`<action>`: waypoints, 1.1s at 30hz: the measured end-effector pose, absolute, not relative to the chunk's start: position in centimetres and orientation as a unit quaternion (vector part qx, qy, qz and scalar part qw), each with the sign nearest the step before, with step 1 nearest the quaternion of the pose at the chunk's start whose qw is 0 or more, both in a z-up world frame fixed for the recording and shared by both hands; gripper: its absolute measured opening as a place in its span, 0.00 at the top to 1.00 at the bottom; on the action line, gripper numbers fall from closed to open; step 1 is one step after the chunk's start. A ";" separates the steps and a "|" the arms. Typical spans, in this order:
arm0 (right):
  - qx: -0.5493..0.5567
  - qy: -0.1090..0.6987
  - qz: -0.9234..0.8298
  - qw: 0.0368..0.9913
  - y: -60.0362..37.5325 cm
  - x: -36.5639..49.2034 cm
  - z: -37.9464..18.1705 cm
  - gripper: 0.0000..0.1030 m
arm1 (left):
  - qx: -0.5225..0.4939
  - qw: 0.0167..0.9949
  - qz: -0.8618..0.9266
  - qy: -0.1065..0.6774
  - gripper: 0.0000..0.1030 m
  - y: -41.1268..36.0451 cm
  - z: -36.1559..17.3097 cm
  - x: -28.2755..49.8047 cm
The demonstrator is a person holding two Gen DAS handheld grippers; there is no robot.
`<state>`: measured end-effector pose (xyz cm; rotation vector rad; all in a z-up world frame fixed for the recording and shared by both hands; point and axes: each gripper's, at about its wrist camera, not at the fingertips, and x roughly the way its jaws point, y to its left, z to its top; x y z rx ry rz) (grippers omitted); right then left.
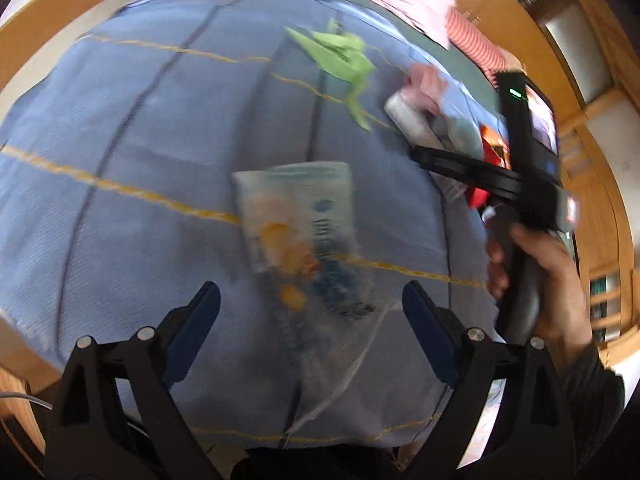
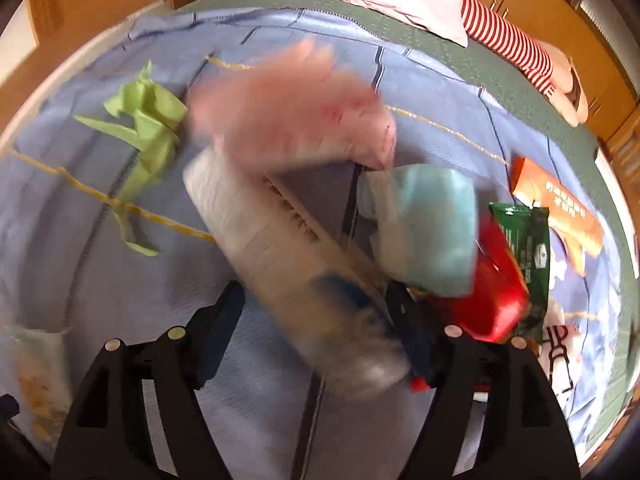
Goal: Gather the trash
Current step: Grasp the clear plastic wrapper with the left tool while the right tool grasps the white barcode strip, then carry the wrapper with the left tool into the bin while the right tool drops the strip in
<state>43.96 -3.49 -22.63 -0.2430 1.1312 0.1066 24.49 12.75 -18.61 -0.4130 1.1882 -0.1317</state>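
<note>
The left wrist view shows the right gripper (image 1: 416, 152) from the side, held in a hand (image 1: 536, 272) at the right edge of the blue bedspread (image 1: 140, 140), its tips reaching toward a cluster of trash; the right wrist view does not show that hand. The right wrist view resolves the cluster: a blurred white bottle-shaped item (image 2: 280, 256), a pink crumpled piece (image 2: 292, 116), a pale blue wad (image 2: 428, 228), a red wrapper (image 2: 496, 296), a green packet (image 2: 528, 240) and an orange packet (image 2: 560, 208). The white item lies with its long axis diagonal, upper left to lower right, its lower end between the spread fingers of the right gripper (image 2: 316, 328); contact cannot be confirmed through the blur. The left gripper (image 1: 312, 308) stands open above a clear plastic wrapper (image 1: 296, 224) lying flat, long axis running away from the camera. Green crumpled paper (image 1: 340, 56) lies apart, beyond the wrapper.
</note>
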 end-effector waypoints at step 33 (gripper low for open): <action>0.019 0.445 0.088 0.891 -11.4 18.6 -5.2 0.80 | -0.131 0.922 -0.061 0.360 0.83 11.5 -6.8 13.4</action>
